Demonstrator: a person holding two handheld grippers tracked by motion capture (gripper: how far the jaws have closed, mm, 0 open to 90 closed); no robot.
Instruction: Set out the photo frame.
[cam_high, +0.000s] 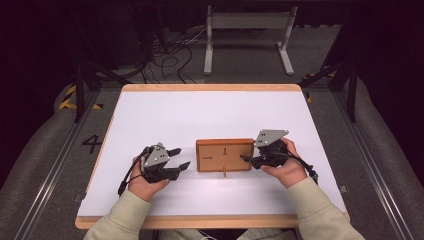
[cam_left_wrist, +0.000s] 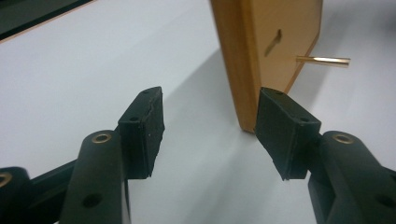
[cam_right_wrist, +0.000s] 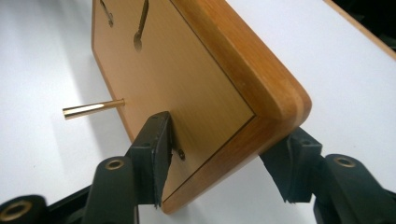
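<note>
A wooden picture frame (cam_high: 224, 155) lies back-side up on the white table, with a brass peg (cam_high: 224, 173) sticking out of its near edge. My right gripper (cam_high: 247, 159) is shut on the frame's right end. In the right gripper view one pad (cam_right_wrist: 156, 144) presses the back panel (cam_right_wrist: 187, 79) and the other jaw sits outside the rounded rim, with the peg (cam_right_wrist: 91, 109) to the left. My left gripper (cam_high: 183, 157) stands open just left of the frame. In the left gripper view (cam_left_wrist: 210, 109) nothing lies between its jaws, and the frame's corner (cam_left_wrist: 243, 70) sits just beyond its right pad (cam_left_wrist: 285, 130).
The white tabletop (cam_high: 210, 112) has a wooden rim. A white metal stand (cam_high: 248, 35) and loose cables (cam_high: 172, 55) lie on the floor beyond the far edge. Dark floor rails run along both sides of the table.
</note>
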